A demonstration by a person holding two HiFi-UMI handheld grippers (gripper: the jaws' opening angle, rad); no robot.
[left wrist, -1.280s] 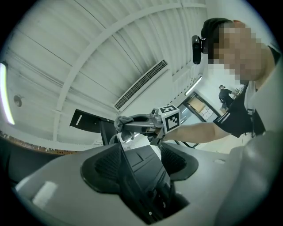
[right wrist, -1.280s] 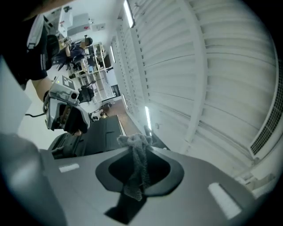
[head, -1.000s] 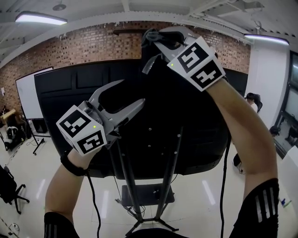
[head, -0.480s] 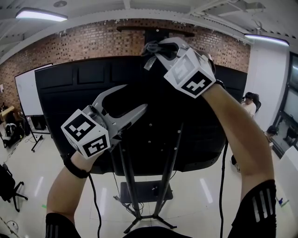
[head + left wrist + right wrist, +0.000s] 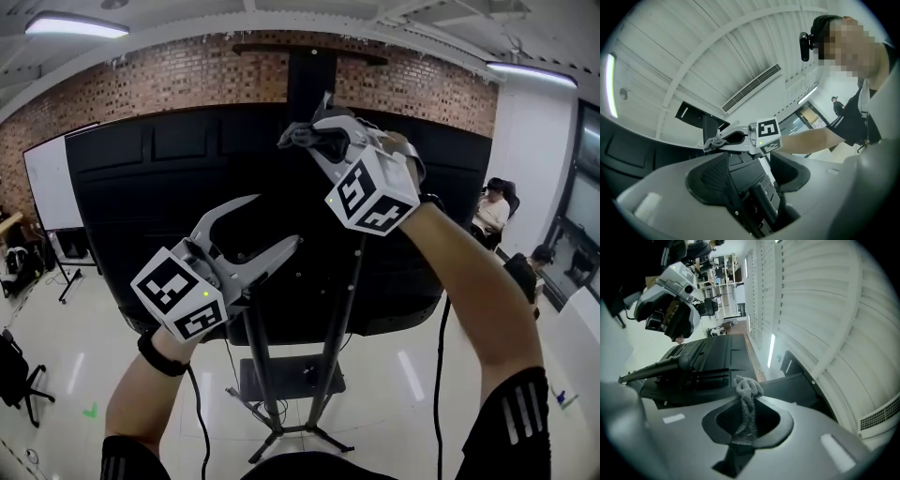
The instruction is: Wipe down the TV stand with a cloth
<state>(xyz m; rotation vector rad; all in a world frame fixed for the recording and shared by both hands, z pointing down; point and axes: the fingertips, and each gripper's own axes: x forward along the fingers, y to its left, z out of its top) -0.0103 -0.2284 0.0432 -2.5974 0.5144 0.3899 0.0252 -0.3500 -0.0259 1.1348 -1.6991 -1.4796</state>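
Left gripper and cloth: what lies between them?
The stretch is bare: in the head view, only the TV's black back panel shows behind the open left gripper and the cloth in the right gripper.

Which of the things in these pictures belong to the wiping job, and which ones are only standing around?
Belong to the job:
- cloth, clamped in the right gripper
- left gripper, open and empty
- TV stand

Only standing around:
- TV mounted on the stand
- whiteboard
- office chair
- seated people at the right
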